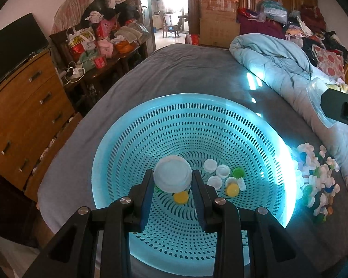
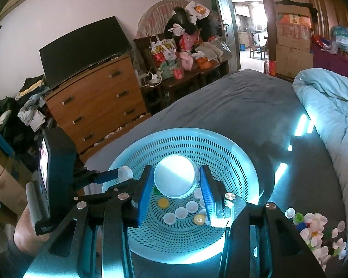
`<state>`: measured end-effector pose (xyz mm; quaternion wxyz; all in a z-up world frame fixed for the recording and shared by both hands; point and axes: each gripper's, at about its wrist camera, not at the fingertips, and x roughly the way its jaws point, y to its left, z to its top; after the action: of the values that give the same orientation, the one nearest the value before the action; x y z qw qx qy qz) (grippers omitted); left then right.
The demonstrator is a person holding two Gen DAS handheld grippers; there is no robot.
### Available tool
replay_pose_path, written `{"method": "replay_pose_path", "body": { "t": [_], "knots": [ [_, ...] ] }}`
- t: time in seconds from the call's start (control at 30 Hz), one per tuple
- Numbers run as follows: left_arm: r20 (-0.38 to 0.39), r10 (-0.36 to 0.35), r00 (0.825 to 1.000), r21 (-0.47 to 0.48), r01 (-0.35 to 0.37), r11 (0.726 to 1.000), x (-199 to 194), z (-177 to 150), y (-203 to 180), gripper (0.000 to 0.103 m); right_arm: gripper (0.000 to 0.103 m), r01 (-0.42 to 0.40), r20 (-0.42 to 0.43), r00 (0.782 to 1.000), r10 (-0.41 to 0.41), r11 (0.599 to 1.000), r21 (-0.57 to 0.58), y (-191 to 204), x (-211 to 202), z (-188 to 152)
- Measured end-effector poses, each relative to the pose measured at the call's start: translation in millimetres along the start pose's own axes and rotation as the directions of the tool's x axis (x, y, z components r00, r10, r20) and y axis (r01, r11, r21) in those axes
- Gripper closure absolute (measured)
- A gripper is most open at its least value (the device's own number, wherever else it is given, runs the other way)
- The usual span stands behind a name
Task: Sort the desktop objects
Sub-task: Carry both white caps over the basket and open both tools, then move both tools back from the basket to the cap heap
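Left gripper (image 1: 172, 180): fingers pinching a white lid (image 1: 172, 176) above the basket (image 1: 150, 115), likely poised to drop it in.
Right gripper (image 2: 176, 183): fingers pinching a clear-rimmed lid (image 2: 175, 176) over the same basket, on the bed (image 1: 185, 69).
Sorted caps (image 1: 222, 178): on the basket floor.
Unsorted pile (image 1: 317, 178): at the basket's three o'clock.
Left view only: pile's full spread.
Right view only: a hand (image 2: 23, 229) holding the left gripper.
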<state>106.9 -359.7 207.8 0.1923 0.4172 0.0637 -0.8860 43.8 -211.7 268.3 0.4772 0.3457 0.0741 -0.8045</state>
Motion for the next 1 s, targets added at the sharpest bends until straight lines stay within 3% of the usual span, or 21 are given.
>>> {"method": "replay_pose_path", "body": {
  "t": [0.23, 0.27, 0.3, 0.33, 0.37, 0.4, 0.63, 0.73, 0.8, 0.9, 0.93, 1.0],
  "knots": [
    [-0.005, 0.006, 1.0, -0.002, -0.006, 1.0, 4, 1, 1, 0.066, 0.067, 0.001, -0.002, 1.0, -0.001, 1.0, -0.001, 2, 2, 4],
    [-0.006, 0.007, 1.0, -0.002, -0.007, 1.0, 4, 1, 2, 0.051, 0.067, 0.004, 0.002, 1.0, -0.004, 1.0, -0.003, 3, 2, 5],
    [0.004, 0.011, 1.0, -0.008, -0.011, 1.0, 3, 2, 3, 0.027, 0.064, 0.01, 0.007, 1.0, -0.01, 1.0, -0.007, 4, 2, 6],
    [0.015, 0.023, 1.0, -0.013, -0.023, 1.0, 2, 2, 3, 0.02, 0.058, 0.016, 0.01, 1.0, -0.016, 1.0, -0.006, 4, 1, 5],
    [0.032, 0.039, 0.999, -0.014, -0.038, 0.999, -2, 2, 3, 0.018, 0.046, 0.018, 0.022, 1.0, -0.018, 1.0, -0.003, 4, -1, 6],
    [0.034, 0.041, 0.999, -0.014, -0.04, 0.999, -2, 3, 4, 0.018, 0.045, 0.016, 0.035, 0.999, -0.016, 1.0, 0.0, 1, -6, 5],
    [0.055, 0.024, 0.998, 0.015, -0.025, 1.0, -13, 0, -6, 0.018, 0.045, 0.011, 0.092, 0.996, -0.012, 1.0, 0.011, -11, -38, -4],
    [0.131, -0.044, 0.99, 0.073, 0.035, 0.997, -38, -9, -34, 0.018, 0.045, 0.042, 0.152, 0.987, -0.046, 0.999, 0.029, -24, -73, -24],
    [0.189, -0.121, 0.975, 0.156, 0.092, 0.983, -61, -22, -65, 0.018, 0.045, 0.125, 0.21, 0.969, -0.129, 0.992, 0.03, -37, -107, -50],
    [0.192, -0.276, 0.942, 0.306, 0.21, 0.929, -87, -54, -127, 0.016, 0.037, 0.258, 0.249, 0.93, -0.27, 0.963, 0.08, -67, -151, -98],
    [0.146, -0.361, 0.921, 0.345, 0.294, 0.891, -89, -71, -153, 0.016, 0.035, 0.301, 0.248, 0.915, -0.318, 0.948, 0.102, -77, -162, -114],
    [0.071, -0.444, 0.893, 0.369, 0.39, 0.844, -81, -89, -180, 0.016, 0.03, 0.417, 0.216, 0.872, -0.439, 0.898, 0.142, -99, -179, -153]
  ]
}}
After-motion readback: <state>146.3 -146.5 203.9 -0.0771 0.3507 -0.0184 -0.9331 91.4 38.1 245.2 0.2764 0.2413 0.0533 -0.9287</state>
